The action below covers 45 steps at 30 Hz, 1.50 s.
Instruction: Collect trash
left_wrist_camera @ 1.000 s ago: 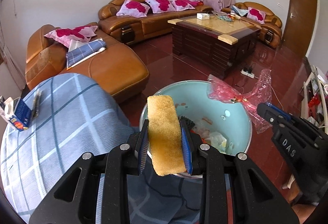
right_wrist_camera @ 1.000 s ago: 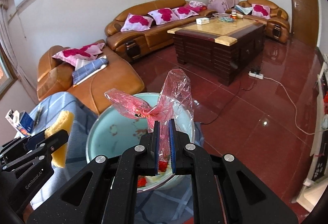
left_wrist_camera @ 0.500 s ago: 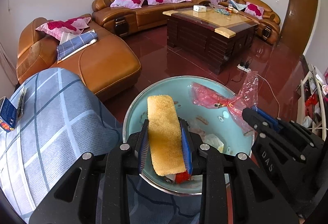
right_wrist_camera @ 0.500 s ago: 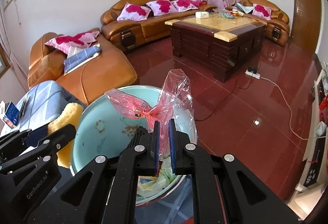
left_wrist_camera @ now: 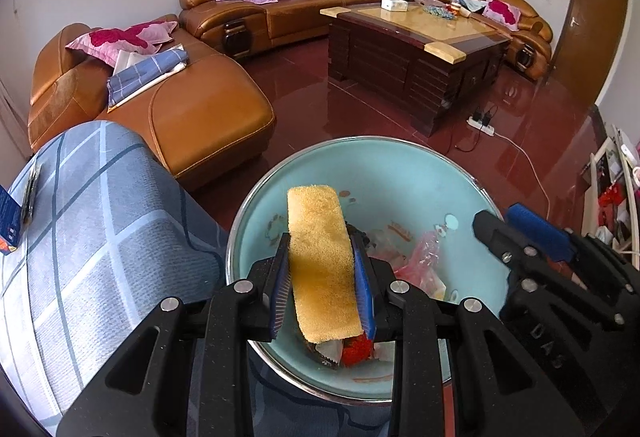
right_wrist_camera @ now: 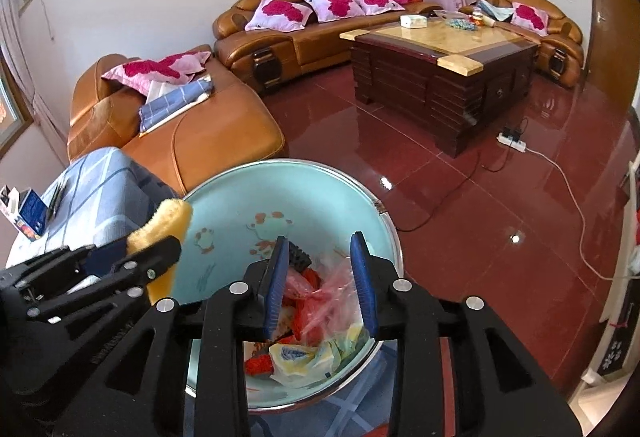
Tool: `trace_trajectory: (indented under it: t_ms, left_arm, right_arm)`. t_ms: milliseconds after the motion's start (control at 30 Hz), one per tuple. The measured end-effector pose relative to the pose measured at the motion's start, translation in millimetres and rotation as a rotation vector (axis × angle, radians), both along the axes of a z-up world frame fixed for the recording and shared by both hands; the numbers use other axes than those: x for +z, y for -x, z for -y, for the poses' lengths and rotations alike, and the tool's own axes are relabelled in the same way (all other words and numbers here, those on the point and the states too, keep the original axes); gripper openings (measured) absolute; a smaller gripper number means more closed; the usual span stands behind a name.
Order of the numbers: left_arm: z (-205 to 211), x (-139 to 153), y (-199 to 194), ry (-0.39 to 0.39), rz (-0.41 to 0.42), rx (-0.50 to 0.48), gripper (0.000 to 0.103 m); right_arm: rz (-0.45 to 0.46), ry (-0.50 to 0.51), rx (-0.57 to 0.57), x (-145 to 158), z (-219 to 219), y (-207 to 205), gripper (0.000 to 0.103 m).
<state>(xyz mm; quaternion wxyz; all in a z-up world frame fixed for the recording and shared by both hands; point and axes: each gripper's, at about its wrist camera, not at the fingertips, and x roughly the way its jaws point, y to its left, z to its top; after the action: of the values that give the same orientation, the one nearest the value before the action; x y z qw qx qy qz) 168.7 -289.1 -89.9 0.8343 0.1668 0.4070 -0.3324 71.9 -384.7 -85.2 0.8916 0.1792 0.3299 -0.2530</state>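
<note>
Trash, a heap of crumpled pink plastic film (right_wrist_camera: 320, 301), red wrappers and a white-and-yellow packet (right_wrist_camera: 298, 357), lies in the near part of the round pale-turquoise enamel basin (right_wrist_camera: 248, 197), against its near wall. The basin stands on a surface draped in blue-grey checked cloth (left_wrist_camera: 92, 237), close to that cloth's far edge.

The right gripper (right_wrist_camera: 320, 285) hangs directly above the heap with its blue-padded jaws spread wide and nothing between them; the pink film sits below the gap, free of both pads. In the left wrist view the same gripper (left_wrist_camera: 516, 225) appears over the right rim of the basin.

The left gripper (left_wrist_camera: 322, 285) is clamped on a yellow-orange rectangular sponge (left_wrist_camera: 320, 265). Both blue pads press on the long sides of the sponge, which stands lengthwise out of the jaws over the near left part of the basin. In the right wrist view the sponge (right_wrist_camera: 164, 229) is seen at the left rim of the basin.

A blue-and-white carton (right_wrist_camera: 26, 215) rests near the left edge of the checked cloth.

Beyond the basin: dark-red glossy tiled floor (right_wrist_camera: 500, 257), a tan leather corner sofa (left_wrist_camera: 208, 109) with pink floral cushions, a dark wooden coffee table (left_wrist_camera: 416, 53) with a yellow top, a white power strip (left_wrist_camera: 482, 125) with its cable on the floor, and a brown door (left_wrist_camera: 588, 33) at far right.
</note>
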Motion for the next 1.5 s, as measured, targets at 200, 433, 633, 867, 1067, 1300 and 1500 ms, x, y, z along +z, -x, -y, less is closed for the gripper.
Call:
trace_trajectory:
  t_ms: [200, 433, 633, 867, 1067, 1300, 1500]
  left_arm:
    - [2.0, -2.5, -2.1, -0.001, -0.015, 0.004, 0.031]
    - [1.4, 9.7, 12.7, 0.038, 0.017, -0.041, 0.067]
    - [-14.9, 23.2, 18.9, 0.044, 0.045, 0.021, 0.088]
    - [-49.7, 39.4, 34.7, 0.044, 0.144, 0.086, 0.091]
    - [-95.1, 49.2, 48.2, 0.063, 0.193, 0.178, 0.095]
    - [-146.0, 62.1, 67.0, 0.091, 0.225, 0.249, 0.097]
    - [-184.0, 73.8, 81.9, 0.098, 0.253, 0.301, 0.097]
  right_arm:
    - [0.012, -0.006, -0.086, 5.5, 9.7, 19.2, 0.033]
    - [0.063, 0.005, -0.17, 20.9, 12.8, 44.5, 0.042]
    - [0.11, 0.027, -0.175, 35.2, 4.0, 57.0, 0.064]
    - [0.16, 0.075, -0.178, 44.1, -18.8, 73.6, 0.091]
    - [0.168, 0.061, -0.113, 46.0, -46.6, 78.3, 0.091]
    - [0.205, 0.089, -0.048, 62.9, -87.7, 80.3, 0.092]
    - [0.239, 0.111, -0.004, 76.9, -121.7, 85.2, 0.094]
